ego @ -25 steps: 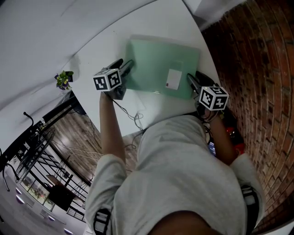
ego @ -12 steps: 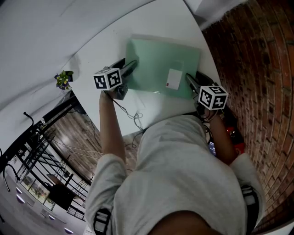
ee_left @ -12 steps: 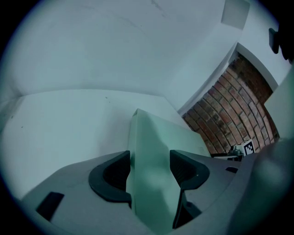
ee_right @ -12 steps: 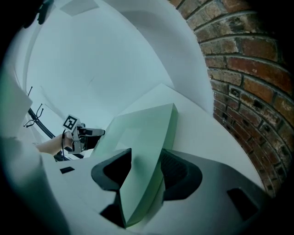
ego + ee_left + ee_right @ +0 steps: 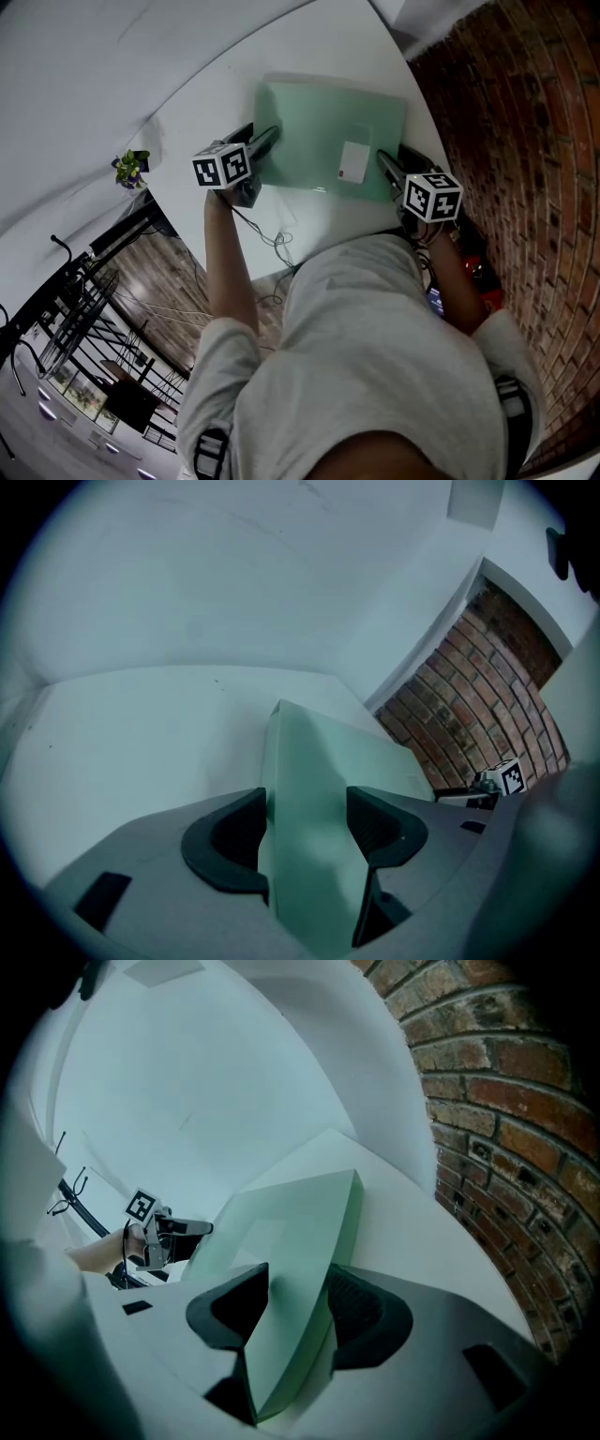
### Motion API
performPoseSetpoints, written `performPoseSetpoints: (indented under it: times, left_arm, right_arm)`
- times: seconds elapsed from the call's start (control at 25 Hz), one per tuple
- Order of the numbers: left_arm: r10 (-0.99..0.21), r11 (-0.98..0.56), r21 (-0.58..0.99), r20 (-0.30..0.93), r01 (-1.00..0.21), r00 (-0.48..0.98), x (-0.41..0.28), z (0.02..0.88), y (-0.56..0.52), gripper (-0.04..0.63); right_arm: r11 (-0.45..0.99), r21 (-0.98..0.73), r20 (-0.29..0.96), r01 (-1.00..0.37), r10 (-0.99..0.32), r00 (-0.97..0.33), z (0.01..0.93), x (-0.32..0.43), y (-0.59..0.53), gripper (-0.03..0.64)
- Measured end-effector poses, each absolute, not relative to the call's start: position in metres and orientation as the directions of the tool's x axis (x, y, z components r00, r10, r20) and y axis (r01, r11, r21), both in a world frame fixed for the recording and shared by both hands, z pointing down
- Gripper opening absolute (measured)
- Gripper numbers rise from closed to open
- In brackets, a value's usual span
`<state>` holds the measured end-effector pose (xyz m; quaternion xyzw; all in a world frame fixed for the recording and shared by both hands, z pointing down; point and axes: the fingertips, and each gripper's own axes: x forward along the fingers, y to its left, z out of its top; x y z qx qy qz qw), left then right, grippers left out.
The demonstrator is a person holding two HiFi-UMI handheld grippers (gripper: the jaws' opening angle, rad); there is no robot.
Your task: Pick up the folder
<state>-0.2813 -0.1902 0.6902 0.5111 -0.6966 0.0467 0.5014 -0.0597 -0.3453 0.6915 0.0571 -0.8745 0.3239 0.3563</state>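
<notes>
One folder (image 5: 319, 127) between two grippers — left gripper (image 5: 258, 136), right gripper (image 5: 392, 161)

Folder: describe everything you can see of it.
The folder is a pale green, matte, plastic-looking rectangle with a white label toward its right edge. It lies closed on the white table. Its left edge sits between the pads of the left claw, whose jaws have just been opening. The right claw appears clamped on the right edge.
</notes>
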Motion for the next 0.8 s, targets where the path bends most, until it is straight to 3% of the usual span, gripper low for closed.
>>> performPoseSetpoints:
  times: [0.32, 0.8]
  left_arm:
    - [-0.624, 0.470, 0.402, 0.781, -0.785, 0.027, -0.270, 0.691, -0.181, 0.273]
    - [-0.612, 0.548, 0.408, 0.791, -0.730, -0.017, -0.246, 0.695, -0.148, 0.273]
  right_arm:
    - [0.814, -0.490, 0.683, -0.312, 0.135, -0.718, 0.692, -0.061, -0.348, 0.199]
    - [0.857, -0.446, 0.706, -0.259, 0.159, -0.690, 0.688, -0.075, -0.352, 0.198]
